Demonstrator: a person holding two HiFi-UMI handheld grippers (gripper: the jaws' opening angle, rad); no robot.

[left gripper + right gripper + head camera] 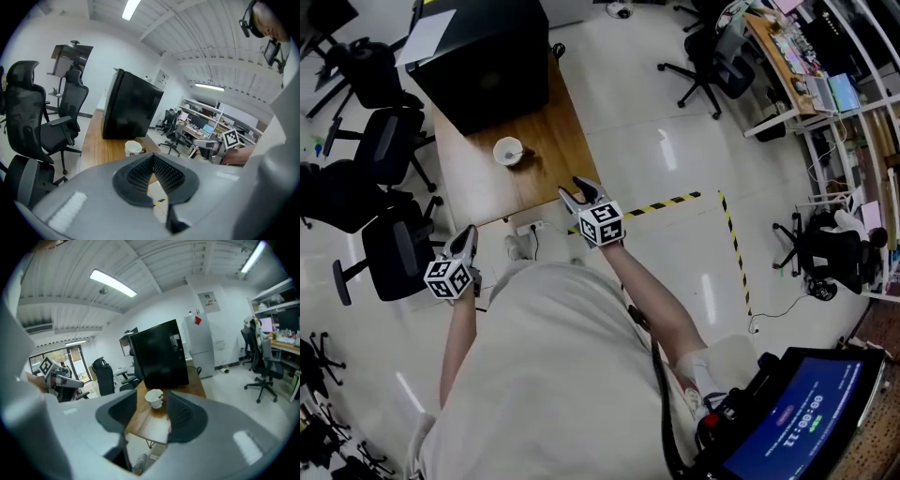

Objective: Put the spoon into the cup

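Note:
A white cup (508, 151) stands on the wooden table (555, 141), near its front end. The cup also shows in the left gripper view (133, 148) and, framed between the jaws, in the right gripper view (154, 398). I cannot make out the spoon clearly in any view. My right gripper (580, 193) hangs in the air at the table's near corner, open and empty, short of the cup. My left gripper (466, 240) is lower left, off the table over the floor, its fingertips (153, 156) meeting with nothing between them.
A big black box (483, 56) fills the table's far end behind the cup. Black office chairs (389, 141) stand along the table's left side. Yellow-black tape (675, 201) runs on the floor to the right. A power strip (530, 227) lies under the table's near edge.

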